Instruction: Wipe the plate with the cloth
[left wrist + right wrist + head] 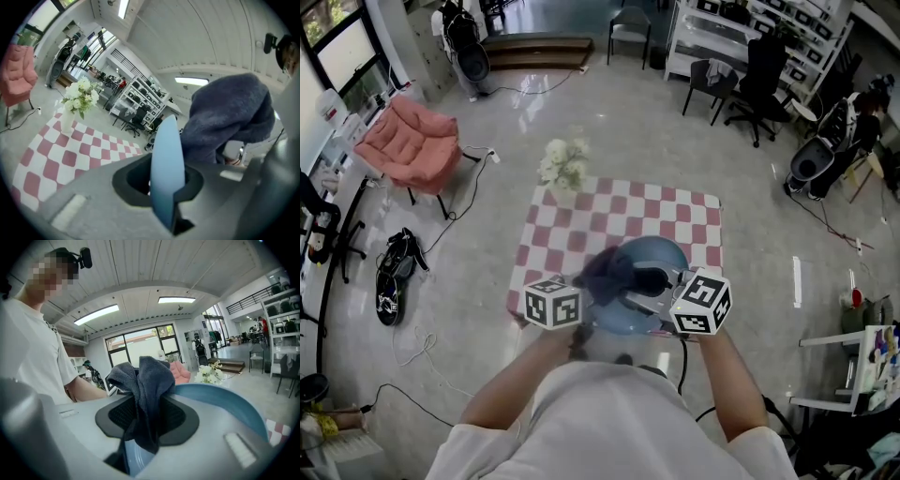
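A blue plate (659, 259) is held up on edge over the red-and-white checked table (675, 214). My left gripper (585, 317) is shut on the plate's rim (166, 173), which stands edge-on between its jaws. My right gripper (645, 281) is shut on a dark grey-blue cloth (144, 394). The cloth (602, 270) lies bunched against the plate's face (225, 401), just right of the left jaws, where it shows as a dark mass (229, 117). Both marker cubes sit close together in front of the person's chest.
A vase of white flowers (563, 168) stands at the table's far left corner. A pink chair (408, 141) is on the floor to the left, with cables and a bag near it. Office chairs (750, 84) and shelves are far behind.
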A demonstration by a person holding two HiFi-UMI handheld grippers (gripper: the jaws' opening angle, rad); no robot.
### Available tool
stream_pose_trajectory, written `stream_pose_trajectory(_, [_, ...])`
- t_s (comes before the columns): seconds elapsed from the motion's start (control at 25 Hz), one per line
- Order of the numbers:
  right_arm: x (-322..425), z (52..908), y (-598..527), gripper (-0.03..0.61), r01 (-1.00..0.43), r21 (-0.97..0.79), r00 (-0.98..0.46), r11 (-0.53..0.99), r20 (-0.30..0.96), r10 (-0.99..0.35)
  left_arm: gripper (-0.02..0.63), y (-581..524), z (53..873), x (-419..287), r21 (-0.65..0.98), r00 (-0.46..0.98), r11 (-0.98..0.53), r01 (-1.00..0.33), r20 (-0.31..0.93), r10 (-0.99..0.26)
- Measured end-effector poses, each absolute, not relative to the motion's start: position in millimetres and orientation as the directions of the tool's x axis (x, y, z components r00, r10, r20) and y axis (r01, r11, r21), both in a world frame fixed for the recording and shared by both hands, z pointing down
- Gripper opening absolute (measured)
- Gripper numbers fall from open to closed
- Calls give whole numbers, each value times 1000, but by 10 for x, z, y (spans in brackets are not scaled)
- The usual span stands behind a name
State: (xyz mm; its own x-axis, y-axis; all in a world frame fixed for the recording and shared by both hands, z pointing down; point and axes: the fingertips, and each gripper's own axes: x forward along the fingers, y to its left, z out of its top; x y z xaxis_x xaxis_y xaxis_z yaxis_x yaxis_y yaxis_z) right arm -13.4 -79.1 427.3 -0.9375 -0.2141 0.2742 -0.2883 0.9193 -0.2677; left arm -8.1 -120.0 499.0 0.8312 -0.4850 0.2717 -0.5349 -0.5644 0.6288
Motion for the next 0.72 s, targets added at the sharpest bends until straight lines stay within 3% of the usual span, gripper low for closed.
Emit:
stream_pose_trajectory(0.4, [158,4666,-1092,135,-552,-352,-830,756,326,-454,43,-1145,4850,-108,631,827,-571,-525,222,-516])
stream_pose_trajectory(0.72, [435,4774,-1179,137,-648,-336,-758,683,366,-540,43,-1084,4887,-74,628,823,-567,-533,229,-519])
